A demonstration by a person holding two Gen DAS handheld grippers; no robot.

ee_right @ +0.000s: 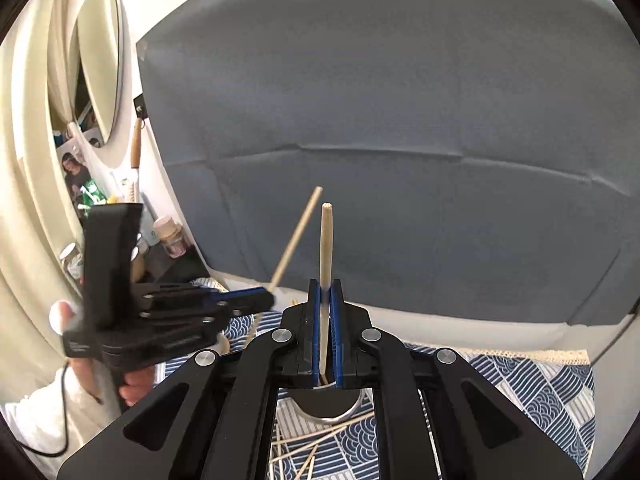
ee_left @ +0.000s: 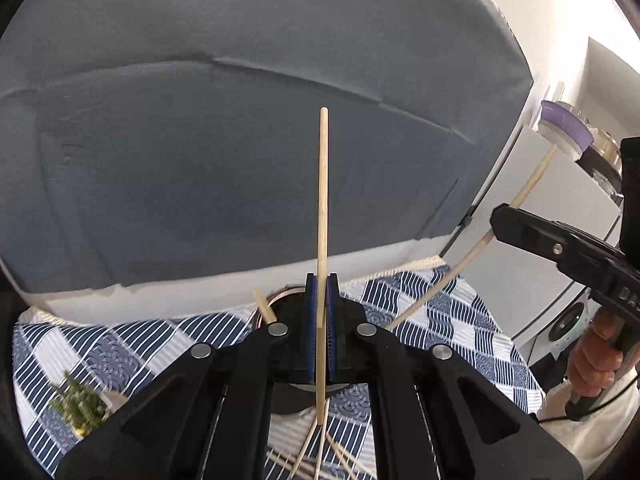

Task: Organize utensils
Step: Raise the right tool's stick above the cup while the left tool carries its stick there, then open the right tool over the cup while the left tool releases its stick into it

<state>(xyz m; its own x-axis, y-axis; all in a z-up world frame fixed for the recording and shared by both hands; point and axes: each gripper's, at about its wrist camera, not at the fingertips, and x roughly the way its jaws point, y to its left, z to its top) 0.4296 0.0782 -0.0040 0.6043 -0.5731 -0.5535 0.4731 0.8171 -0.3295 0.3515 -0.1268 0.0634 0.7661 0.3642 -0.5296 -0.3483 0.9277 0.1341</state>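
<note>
Our left gripper point(ee_left: 321, 320) is clamped on a pale wooden chopstick point(ee_left: 322, 216) standing upright between its blue pads, and our right gripper point(ee_right: 325, 328) pinches a second tapered wooden chopstick point(ee_right: 326, 248) the same way. Both hang just above the round metal holder cup point(ee_right: 332, 410). Each grip is narrow, so a stick could pivot, miss the rim and fall among the thin loose sticks point(ee_right: 316, 440) scattered on the blue patterned tablecloth point(ee_right: 520, 384).
</note>
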